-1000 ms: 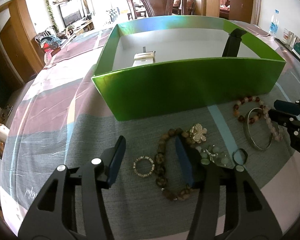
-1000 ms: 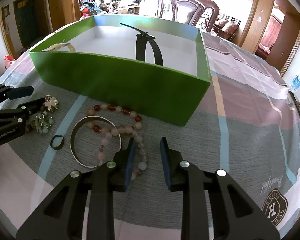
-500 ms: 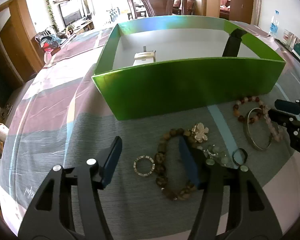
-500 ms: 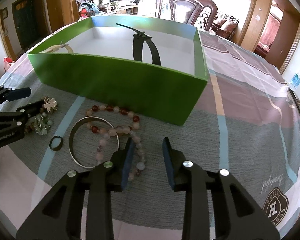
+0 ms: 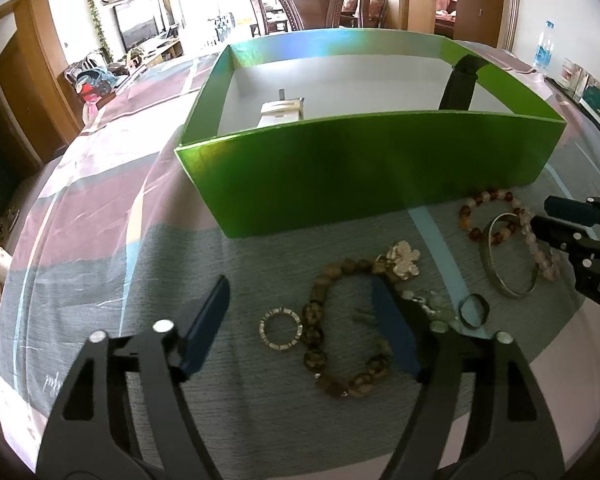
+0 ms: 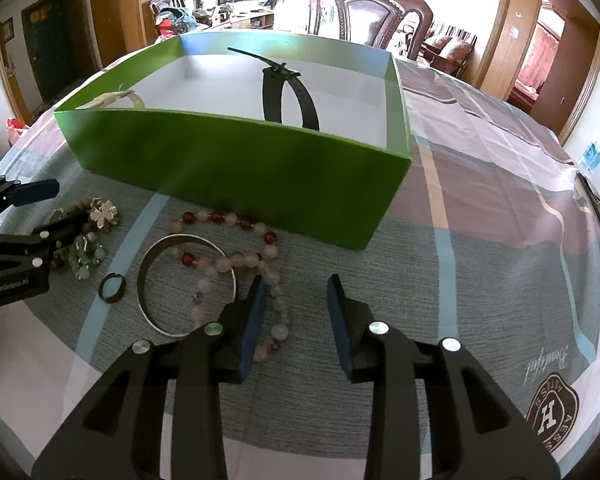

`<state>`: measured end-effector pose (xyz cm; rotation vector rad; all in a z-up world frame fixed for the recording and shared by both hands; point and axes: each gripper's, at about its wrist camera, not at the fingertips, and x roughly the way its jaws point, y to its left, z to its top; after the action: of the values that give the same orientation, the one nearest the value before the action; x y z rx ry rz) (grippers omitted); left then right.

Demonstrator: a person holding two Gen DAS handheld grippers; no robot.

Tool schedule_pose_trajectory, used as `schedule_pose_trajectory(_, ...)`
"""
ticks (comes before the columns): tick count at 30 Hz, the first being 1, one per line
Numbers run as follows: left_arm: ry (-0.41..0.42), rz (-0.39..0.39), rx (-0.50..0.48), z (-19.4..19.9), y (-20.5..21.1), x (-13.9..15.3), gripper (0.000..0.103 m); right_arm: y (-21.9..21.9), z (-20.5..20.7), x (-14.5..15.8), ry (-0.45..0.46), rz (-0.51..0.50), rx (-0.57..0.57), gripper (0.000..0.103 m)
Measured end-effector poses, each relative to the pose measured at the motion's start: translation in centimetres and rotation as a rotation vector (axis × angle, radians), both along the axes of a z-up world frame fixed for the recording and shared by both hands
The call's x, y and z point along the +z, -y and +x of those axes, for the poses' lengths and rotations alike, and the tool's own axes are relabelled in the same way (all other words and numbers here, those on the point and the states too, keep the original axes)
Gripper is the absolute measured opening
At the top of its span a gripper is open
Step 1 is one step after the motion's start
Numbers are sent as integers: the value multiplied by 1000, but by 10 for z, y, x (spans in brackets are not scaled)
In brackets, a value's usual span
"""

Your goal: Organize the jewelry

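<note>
**A:** What do you see from the left wrist?

**B:** My left gripper (image 5: 300,320) is spread wide, and it has just been opening. Nothing is pinched. The small sparkly ring (image 5: 281,328) lies on the cloth between the fingers, and so does part of the brown bead bracelet (image 5: 342,328). The right finger hides some of that bracelet and most of the pale green beads (image 5: 438,308). I think those are a bracelet, but I can't be sure. A silver flower charm (image 5: 405,261) sits at the bracelet's top, and a small dark ring (image 5: 474,309) lies just to the right.

**A:** And the box?

**B:** The green box (image 5: 360,176) stands behind the jewelry. Inside I see a cream strap (image 5: 281,109) and a black strap (image 5: 460,88), both cut off by the front wall.

**A:** Now the right wrist?

**B:** My right gripper (image 6: 296,316) is partly open, and it has been opening a little. It holds nothing; bare tablecloth (image 6: 480,272) shows between the fingers. The pink and red bead bracelet (image 6: 236,260) lies just beside the left finger, which covers a few beads. The silver bangle (image 6: 148,272) lies across it. The black strap (image 6: 276,92) stands looped in the box, and the cream strap (image 6: 116,98) peeks over the left corner.
</note>
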<state>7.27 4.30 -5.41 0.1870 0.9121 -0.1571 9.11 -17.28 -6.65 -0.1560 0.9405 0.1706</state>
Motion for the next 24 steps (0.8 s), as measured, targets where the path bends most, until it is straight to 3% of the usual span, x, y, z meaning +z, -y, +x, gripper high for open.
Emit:
schedule_pose_trajectory(13,3,8,-14,-3,2,-2,84,-1,1,0,6,-11,-6,38)
schedule_pose_trajectory(24,3,5,-13,-2,0,-2,84,-1,0,0,-2,5,-1,38)
